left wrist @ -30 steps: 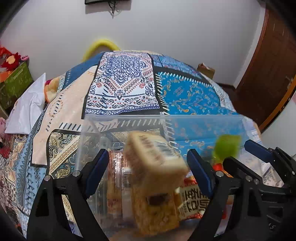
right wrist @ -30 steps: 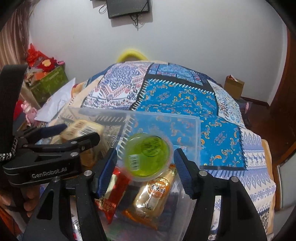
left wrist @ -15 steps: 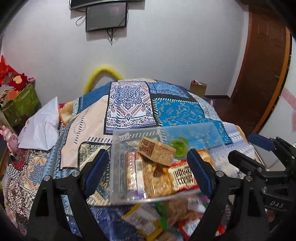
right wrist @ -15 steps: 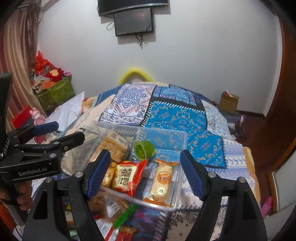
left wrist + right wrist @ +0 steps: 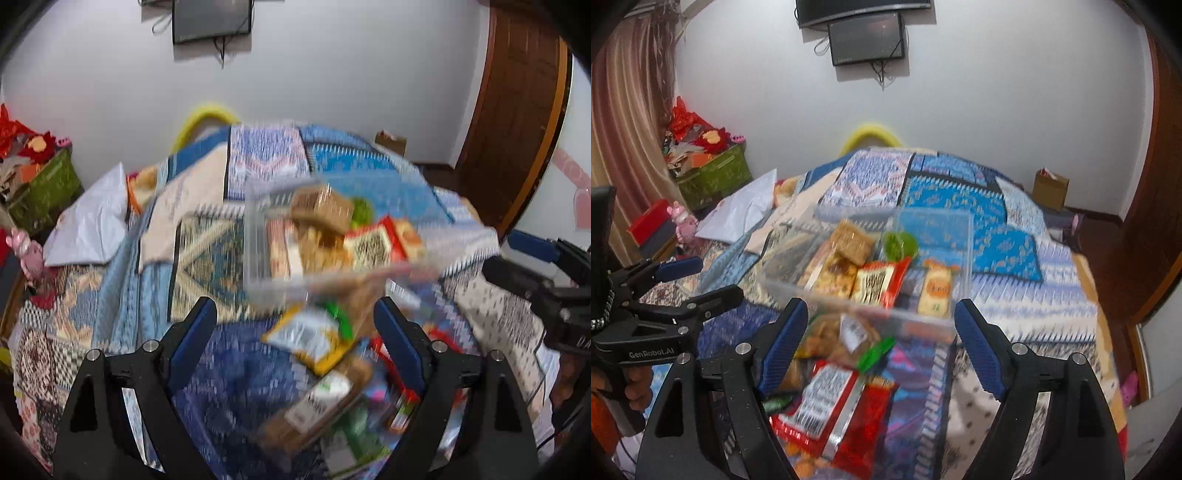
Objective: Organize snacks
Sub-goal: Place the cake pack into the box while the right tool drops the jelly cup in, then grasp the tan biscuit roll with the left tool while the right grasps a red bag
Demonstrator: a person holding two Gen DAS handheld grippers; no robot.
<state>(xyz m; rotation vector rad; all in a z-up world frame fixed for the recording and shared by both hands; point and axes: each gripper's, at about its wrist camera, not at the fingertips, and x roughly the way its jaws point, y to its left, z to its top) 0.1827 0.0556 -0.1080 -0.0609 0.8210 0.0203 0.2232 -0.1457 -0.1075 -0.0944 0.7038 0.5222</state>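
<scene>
Here both tools stand wide open and hold nothing: the left tool [image 5: 291,336] and right tool [image 5: 877,341] have drawn back from the clear plastic bin [image 5: 960,236] on the patchwork bedspread [image 5: 1008,251]. A second ago the left tool released a brown snack block [image 5: 851,240] and the right a green jelly cup [image 5: 899,244]; both now lie in the bin beside a red packet [image 5: 879,282]. Loose snack packets [image 5: 820,398] lie on the bed just before the bin, so sorting looks only partly done.
</scene>
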